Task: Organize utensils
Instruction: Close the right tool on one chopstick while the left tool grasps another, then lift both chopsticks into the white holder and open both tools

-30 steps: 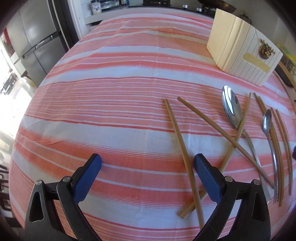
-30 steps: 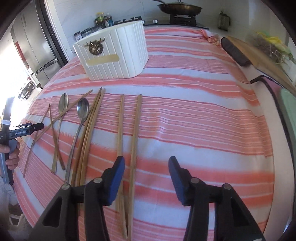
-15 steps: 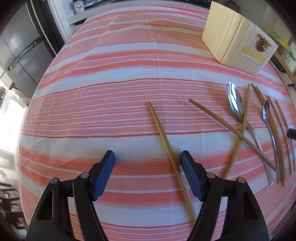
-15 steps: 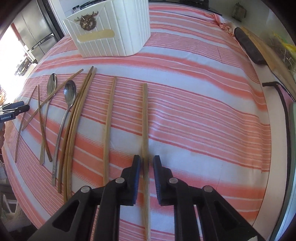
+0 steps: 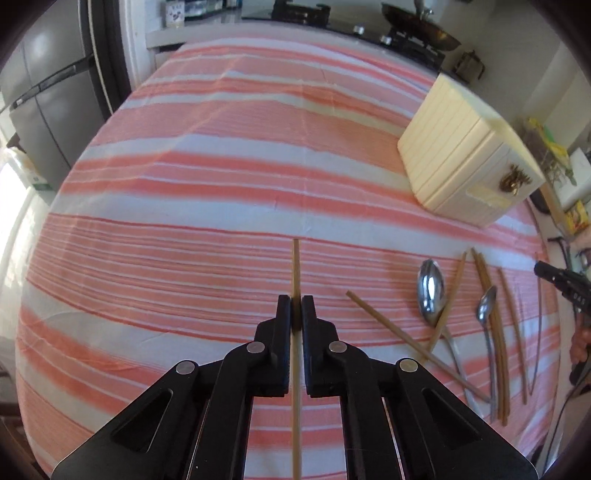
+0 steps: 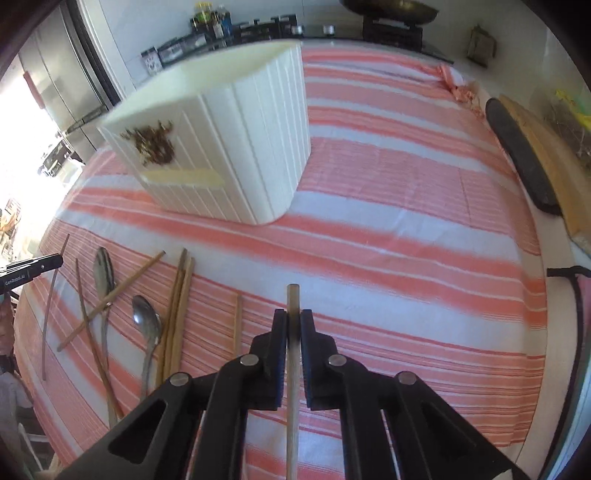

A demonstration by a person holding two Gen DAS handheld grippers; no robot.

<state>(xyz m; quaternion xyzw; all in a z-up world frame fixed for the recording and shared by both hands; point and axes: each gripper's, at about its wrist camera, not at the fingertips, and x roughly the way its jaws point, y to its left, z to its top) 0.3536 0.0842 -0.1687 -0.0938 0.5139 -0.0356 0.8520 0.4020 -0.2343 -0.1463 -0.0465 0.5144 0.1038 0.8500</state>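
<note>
My left gripper [image 5: 296, 308] is shut on a wooden chopstick [image 5: 296, 266] that sticks out ahead of its jaws, lifted off the striped cloth. My right gripper [image 6: 293, 321] is likewise shut on another chopstick [image 6: 293, 295], raised above the cloth. The cream ribbed utensil holder [image 5: 465, 162] [image 6: 236, 147] stands upright at the back. Two spoons [image 5: 430, 291] [image 6: 147, 321] and several more chopsticks [image 5: 491, 295] [image 6: 177, 306] lie on the cloth between the grippers.
A red-and-white striped tablecloth [image 5: 207, 206] covers the table. A dark oblong object [image 6: 521, 155] and a wooden board [image 6: 554, 162] lie along the right edge. A fridge [image 5: 40, 81] stands to the left, and a stove with a pan [image 5: 417, 26] behind.
Both grippers closed from open, each on a chopstick, and lifted it off the cloth. The right one moved toward the holder, which now looks much nearer.
</note>
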